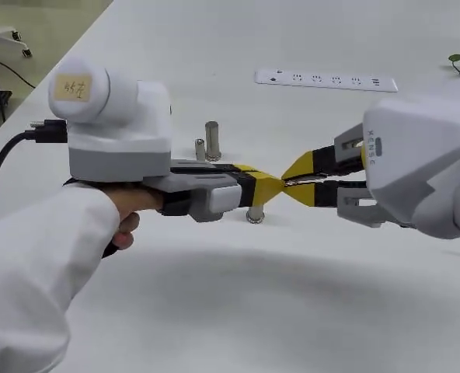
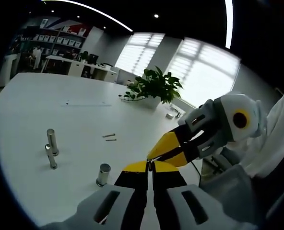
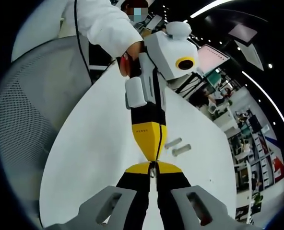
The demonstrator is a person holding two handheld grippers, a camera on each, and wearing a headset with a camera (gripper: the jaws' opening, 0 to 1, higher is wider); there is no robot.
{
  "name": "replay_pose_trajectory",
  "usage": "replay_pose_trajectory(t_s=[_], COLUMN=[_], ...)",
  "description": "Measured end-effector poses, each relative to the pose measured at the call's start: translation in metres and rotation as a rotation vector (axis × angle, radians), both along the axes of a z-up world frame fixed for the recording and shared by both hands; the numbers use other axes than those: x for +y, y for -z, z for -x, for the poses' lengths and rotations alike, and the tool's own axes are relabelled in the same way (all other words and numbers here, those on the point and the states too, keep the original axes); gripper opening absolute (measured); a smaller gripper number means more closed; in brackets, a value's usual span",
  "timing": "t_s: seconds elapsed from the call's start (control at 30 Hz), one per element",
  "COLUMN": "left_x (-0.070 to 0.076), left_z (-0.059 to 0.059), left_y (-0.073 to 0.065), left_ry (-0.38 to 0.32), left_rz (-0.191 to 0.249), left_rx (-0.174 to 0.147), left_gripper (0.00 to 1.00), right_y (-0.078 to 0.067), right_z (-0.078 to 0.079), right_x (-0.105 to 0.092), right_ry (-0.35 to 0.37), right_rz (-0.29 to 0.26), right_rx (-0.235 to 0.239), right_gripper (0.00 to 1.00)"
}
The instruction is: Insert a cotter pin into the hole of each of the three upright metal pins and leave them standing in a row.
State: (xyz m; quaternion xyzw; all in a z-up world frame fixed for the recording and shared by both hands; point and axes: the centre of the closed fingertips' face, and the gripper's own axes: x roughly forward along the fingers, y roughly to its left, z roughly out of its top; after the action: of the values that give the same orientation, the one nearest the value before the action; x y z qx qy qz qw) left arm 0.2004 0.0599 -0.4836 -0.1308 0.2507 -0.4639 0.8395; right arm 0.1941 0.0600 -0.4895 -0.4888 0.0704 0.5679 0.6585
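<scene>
A: Where do the two grippers sit?

B: Tip to tip above the white table (image 1: 214, 311). The left gripper (image 1: 270, 187) points in from the left, held by a hand (image 1: 127, 217) in a white sleeve (image 1: 36, 272). The right gripper (image 1: 290, 182) points in from the right. Their yellow tips meet, or very nearly.

A: And the jaws?

B: The left gripper's jaws are closed flat together in its own view. I cannot tell whether they pinch anything. The right gripper's jaws are closed down as well, with a small grey sliver of metal nipped between the tips. By its look it is a cotter pin (image 3: 153, 171).

A: What about the metal pins?

B: There are three, all upright on the table. The tall pin (image 1: 212, 141) stands on the far side of the grippers, and the short pin (image 1: 200, 149) is just beside it on the left. The third pin (image 1: 255, 215) stands apart from those two, nearer, just under the meeting tips. Its top is hidden behind the left gripper.

A: Anything else lying about?

B: In the left gripper view, two loose cotter pins (image 2: 109, 138) lie side by side on the table, beyond the metal pins. A power strip (image 1: 325, 79) lies at the far side, and a potted plant (image 2: 154, 86) stands near the far edge.
</scene>
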Motion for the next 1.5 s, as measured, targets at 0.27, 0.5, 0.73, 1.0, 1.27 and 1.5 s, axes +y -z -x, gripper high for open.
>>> replay_pose_trajectory(t_s=[0.27, 0.5, 0.73, 1.0, 1.27, 1.5], left_x=[0.006, 0.014, 0.018, 0.016, 0.015, 0.014], left_z=[0.004, 0.007, 0.014, 0.024, 0.037, 0.045], left_y=[0.004, 0.001, -0.005, -0.012, -0.014, -0.014], left_ry=[0.008, 0.028, 0.087, 0.167, 0.225, 0.253], left_rz=[-0.027, -0.041, -0.072, -0.092, -0.099, -0.091], left_rx=[-0.015, -0.064, -0.165, -0.278, -0.323, -0.324], left_gripper=[0.0, 0.0, 0.0, 0.0, 0.0, 0.0], right_y=[0.003, 0.009, 0.012, 0.006, -0.002, 0.001], right_z=[-0.003, 0.003, 0.003, 0.023, 0.034, 0.045], right_x=[-0.001, 0.0, -0.001, 0.004, 0.011, 0.015], right_ry=[0.062, 0.131, 0.149, 0.12, 0.084, 0.053], right_rz=[-0.063, -0.202, -0.256, -0.322, -0.351, -0.329], right_rx=[0.073, 0.348, 0.507, 0.685, 0.713, 0.723], right_gripper=[0.17, 0.21, 0.21, 0.19, 0.15, 0.1])
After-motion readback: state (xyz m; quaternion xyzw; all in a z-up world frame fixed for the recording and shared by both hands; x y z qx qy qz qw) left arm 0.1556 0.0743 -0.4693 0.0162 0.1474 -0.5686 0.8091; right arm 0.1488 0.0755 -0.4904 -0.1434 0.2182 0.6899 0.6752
